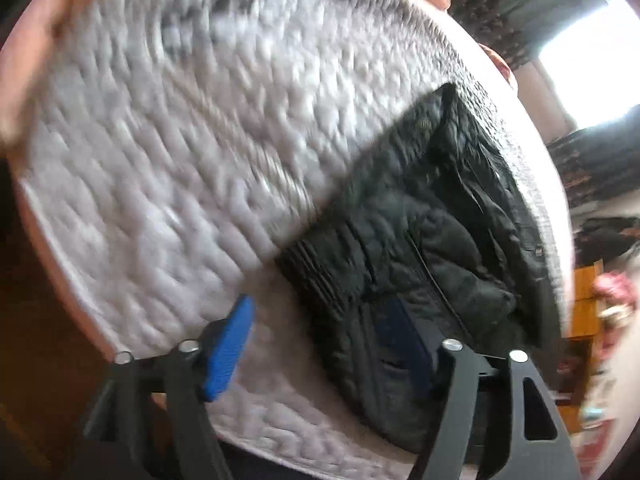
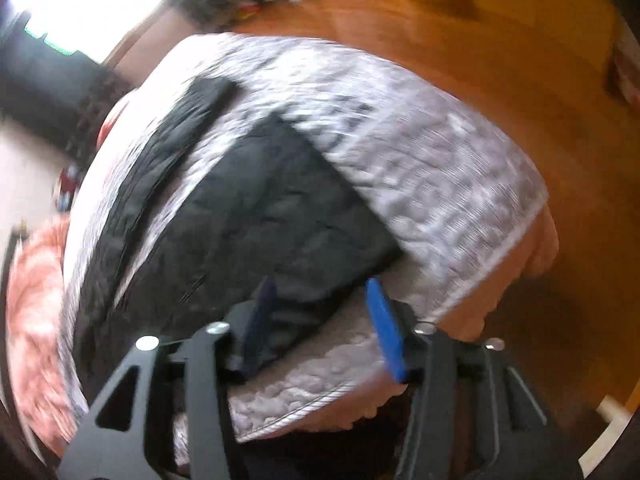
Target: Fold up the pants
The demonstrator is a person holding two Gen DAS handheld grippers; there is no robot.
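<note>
Black pants [image 1: 420, 240] lie folded on a grey quilted bed cover [image 1: 180, 140], near its right edge in the left wrist view. My left gripper [image 1: 320, 344] is open above the waistband end, holding nothing; its blue pads [image 1: 228, 352] stand wide apart. In the right wrist view the pants [image 2: 260, 216] lie as a dark folded block with a narrow strip [image 2: 160, 168] to its left. My right gripper [image 2: 324, 324] is open just above the near corner of the pants, holding nothing. Both views are motion-blurred.
The quilted cover [image 2: 440, 168] lies over a pink blanket [image 2: 32, 300] on a bed. An orange wooden floor [image 2: 500, 60] runs beyond the bed's edge. A bright window [image 2: 88, 0] and dark furniture stand at the far side.
</note>
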